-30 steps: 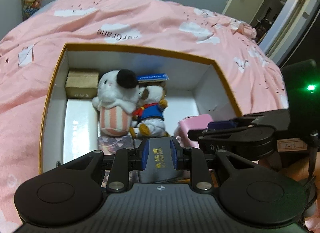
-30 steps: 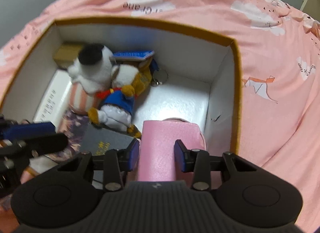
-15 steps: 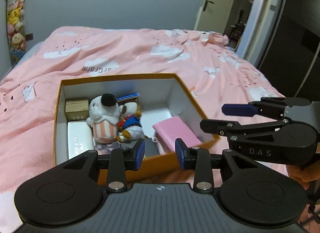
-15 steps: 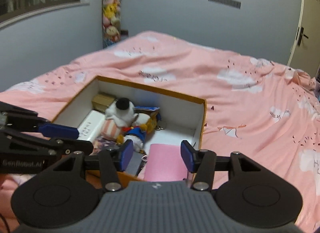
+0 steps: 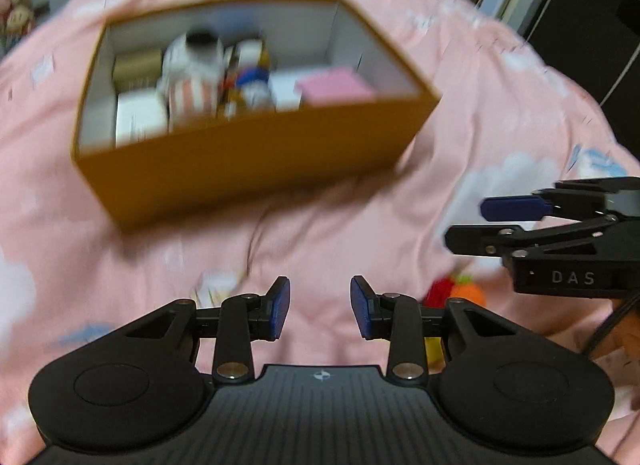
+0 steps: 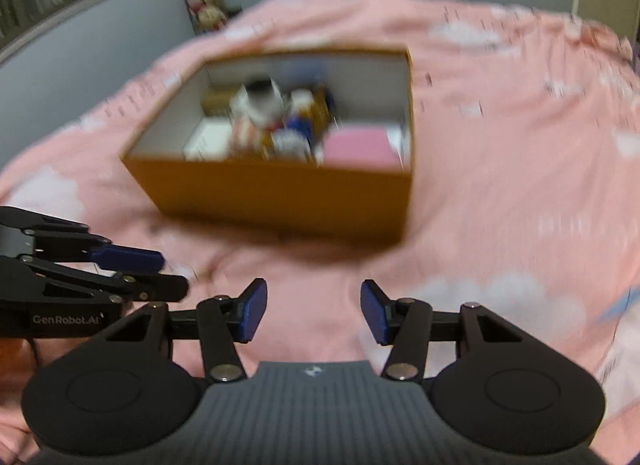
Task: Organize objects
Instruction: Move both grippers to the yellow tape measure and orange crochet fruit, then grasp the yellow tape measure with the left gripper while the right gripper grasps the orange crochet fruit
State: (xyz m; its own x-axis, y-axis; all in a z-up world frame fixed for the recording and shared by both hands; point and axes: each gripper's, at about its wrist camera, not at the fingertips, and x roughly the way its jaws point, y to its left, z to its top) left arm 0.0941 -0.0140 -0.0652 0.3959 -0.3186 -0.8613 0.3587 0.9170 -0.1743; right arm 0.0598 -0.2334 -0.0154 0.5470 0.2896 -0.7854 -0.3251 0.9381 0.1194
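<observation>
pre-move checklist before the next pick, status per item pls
1. Left gripper empty, pads apart: ok.
2. Right gripper empty, pads apart: ok.
3. Both grippers outside the orange box, over the pink bedspread: ok.
4. Pink case lying inside the box: ok.
5. Next target, red and orange item by the left gripper: partly hidden, identity cannot tell.
6. Image sharpness: blurred, not ok.

An open box (image 5: 248,169) sits on the bed (image 5: 500,113), its contents packed side by side — a small carton (image 5: 138,65) at the far left, a flat case (image 5: 140,121) before it, two plush toys (image 5: 200,73) in the middle, a flat pouch (image 5: 336,85) at the right. Nearer the cameras, both hand-held grippers — left hand-held gripper (image 5: 320,307), right hand-held gripper (image 6: 314,315) — hang over bare bedding in front of the box, with a small toy (image 5: 456,291) lying between them.
</observation>
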